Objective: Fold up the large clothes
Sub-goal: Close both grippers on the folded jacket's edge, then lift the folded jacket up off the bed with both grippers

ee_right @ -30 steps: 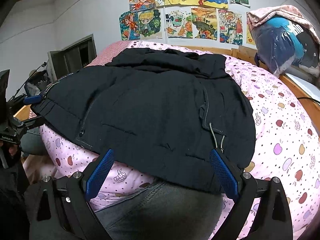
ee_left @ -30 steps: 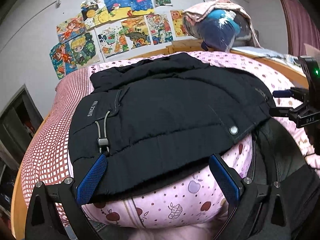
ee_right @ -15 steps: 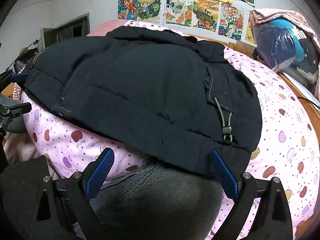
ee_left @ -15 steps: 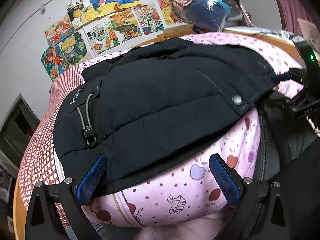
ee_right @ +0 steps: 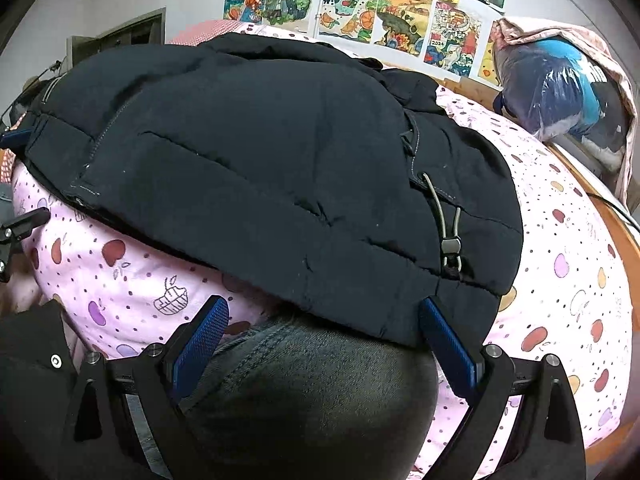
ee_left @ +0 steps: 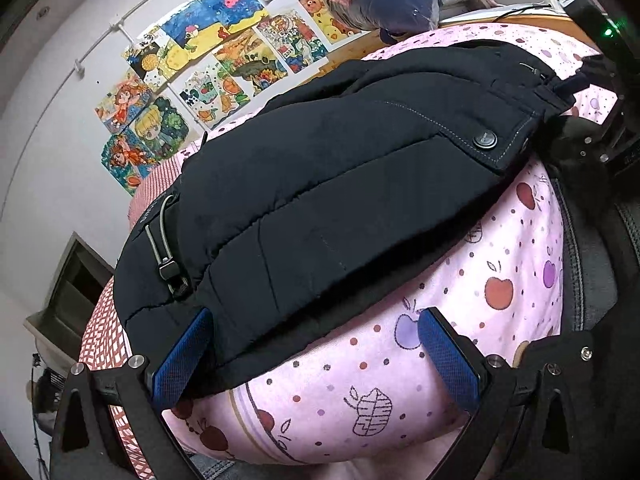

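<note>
Ideally, with both the left gripper (ee_left: 316,354) and right gripper (ee_right: 324,338) spread wide and empty, pinch the black jacket (ee_left: 340,184) hem at its two corners evenly on the bed (ee_left: 460,320).

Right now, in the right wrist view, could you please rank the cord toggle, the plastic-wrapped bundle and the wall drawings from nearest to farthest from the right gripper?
1. Cord toggle, on the black jacket just ahead of the right gripper, right side.
2. Plastic-wrapped bundle, upper right, beyond the bed.
3. Wall drawings, top centre.

Pink apple-print bedding (ee_left: 500,292), wall drawings (ee_right: 404,16)
</note>
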Demonstrator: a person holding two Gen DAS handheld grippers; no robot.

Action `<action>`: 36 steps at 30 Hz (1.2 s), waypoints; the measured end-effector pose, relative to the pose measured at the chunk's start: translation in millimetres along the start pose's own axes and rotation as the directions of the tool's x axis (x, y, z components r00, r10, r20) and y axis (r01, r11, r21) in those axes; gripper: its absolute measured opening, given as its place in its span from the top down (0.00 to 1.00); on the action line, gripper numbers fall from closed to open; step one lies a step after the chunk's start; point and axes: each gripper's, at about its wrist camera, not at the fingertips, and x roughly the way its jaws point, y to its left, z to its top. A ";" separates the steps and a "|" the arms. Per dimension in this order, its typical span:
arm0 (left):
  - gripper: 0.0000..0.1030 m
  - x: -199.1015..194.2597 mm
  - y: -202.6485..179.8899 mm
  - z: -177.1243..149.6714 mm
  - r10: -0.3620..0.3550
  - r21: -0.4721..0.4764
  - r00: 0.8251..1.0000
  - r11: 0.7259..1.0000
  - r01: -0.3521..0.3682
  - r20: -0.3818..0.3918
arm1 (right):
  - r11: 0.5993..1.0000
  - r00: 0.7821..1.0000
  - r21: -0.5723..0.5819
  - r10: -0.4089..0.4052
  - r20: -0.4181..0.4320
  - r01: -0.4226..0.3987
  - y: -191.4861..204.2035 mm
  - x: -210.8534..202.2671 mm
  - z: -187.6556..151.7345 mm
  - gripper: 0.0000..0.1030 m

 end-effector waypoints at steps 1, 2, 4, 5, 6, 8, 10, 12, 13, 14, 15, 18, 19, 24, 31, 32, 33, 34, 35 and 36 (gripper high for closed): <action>0.00 0.0 -0.7 0.8 0.005 0.001 1.000 1.000 -0.005 -0.001 | 1.000 1.000 -0.012 -0.018 -0.006 0.018 0.5 1.6 2.3 0.09; 0.00 0.3 -1.8 1.4 0.011 0.003 1.000 1.000 -0.011 0.000 | 0.999 0.999 -0.025 -0.042 -0.012 0.042 1.6 2.7 4.0 0.09; 0.00 1.0 -4.3 1.8 0.026 0.008 1.000 1.000 -0.026 0.000 | 0.995 0.996 -0.055 -0.090 -0.029 0.089 5.9 6.4 8.1 0.09; 0.00 1.3 -5.4 1.4 0.034 0.011 0.999 0.999 -0.034 0.002 | 0.991 0.993 -0.069 -0.116 -0.036 0.113 8.8 8.4 9.8 0.09; 0.00 1.1 -6.5 1.0 0.041 0.012 0.999 0.999 -0.041 0.004 | 0.988 0.990 -0.079 -0.136 -0.037 0.132 11.5 9.1 11.2 0.09; 0.00 0.7 -8.4 0.1 0.051 0.010 0.999 0.999 -0.051 0.011 | 0.979 0.983 -0.103 -0.178 -0.038 0.174 17.8 11.1 13.9 0.09; 0.00 0.1 -10.5 -0.4 0.062 0.008 0.998 0.998 -0.062 0.016 | 0.969 0.975 -0.117 -0.221 -0.018 0.218 22.2 10.0 16.9 0.09; 0.00 -0.1 -11.1 -1.0 0.078 0.007 0.997 0.997 -0.079 0.027 | 0.964 0.970 -0.111 -0.244 0.000 0.242 23.2 9.0 21.1 0.09; 0.00 -0.4 -11.4 -1.2 0.087 0.005 0.996 0.996 -0.087 0.033 | 0.964 0.968 -0.096 -0.250 0.011 0.250 22.0 7.2 22.7 0.09; 0.00 -1.1 -11.4 -1.0 0.096 0.003 0.995 0.995 -0.097 0.039 | 0.965 0.969 -0.081 -0.248 0.014 0.248 20.5 5.5 23.3 0.09; 0.00 -1.3 -10.9 -0.7 0.104 0.001 0.994 0.995 -0.105 0.045 | 0.968 0.970 -0.065 -0.243 0.017 0.243 17.8 4.0 23.4 0.09; 0.04 -3.7 -12.1 0.3 0.121 0.001 0.991 0.993 -0.121 0.060 | 0.977 0.977 -0.018 -0.212 0.035 0.213 7.9 -0.6 23.1 0.09; 0.08 -5.4 -12.9 0.2 0.127 0.004 0.990 0.992 -0.128 0.066 | 0.979 0.979 -0.007 -0.203 0.036 0.203 5.5 -1.3 22.9 0.09; 0.36 -11.3 -3.8 2.1 0.178 -0.012 0.978 0.984 -0.177 0.108 | 0.982 0.981 -0.011 -0.187 0.043 0.187 2.9 1.1 18.4 0.09; 0.76 -18.8 27.0 22.1 0.150 -0.141 0.976 0.982 -0.129 0.154 | 0.995 0.994 -0.029 -0.095 0.061 0.097 -0.9 -1.8 13.1 0.08; 0.78 -19.4 32.0 26.4 0.135 -0.161 0.979 0.981 -0.110 0.155 | 0.995 0.994 -0.035 -0.093 0.058 0.095 -0.5 -1.2 13.1 0.07; 0.80 -19.7 37.7 30.6 0.116 -0.183 0.981 0.979 -0.087 0.154 | 0.995 0.995 -0.053 -0.081 0.052 0.084 2.0 -0.6 12.1 0.07; 0.82 -19.4 41.4 32.7 0.102 -0.200 0.983 0.977 -0.070 0.153 | 0.993 0.996 -0.082 -0.078 0.051 0.082 6.5 -0.4 10.6 0.07; 0.82 -19.6 47.7 36.7 0.083 -0.226 0.985 0.973 -0.047 0.153 | 0.990 0.994 -0.109 -0.088 0.057 0.094 10.8 -1.0 9.5 0.07; 0.83 -19.8 53.4 40.4 0.067 -0.248 0.986 0.968 -0.027 0.154 | 0.982 0.991 -0.143 -0.113 0.072 0.122 17.0 -2.2 8.2 0.07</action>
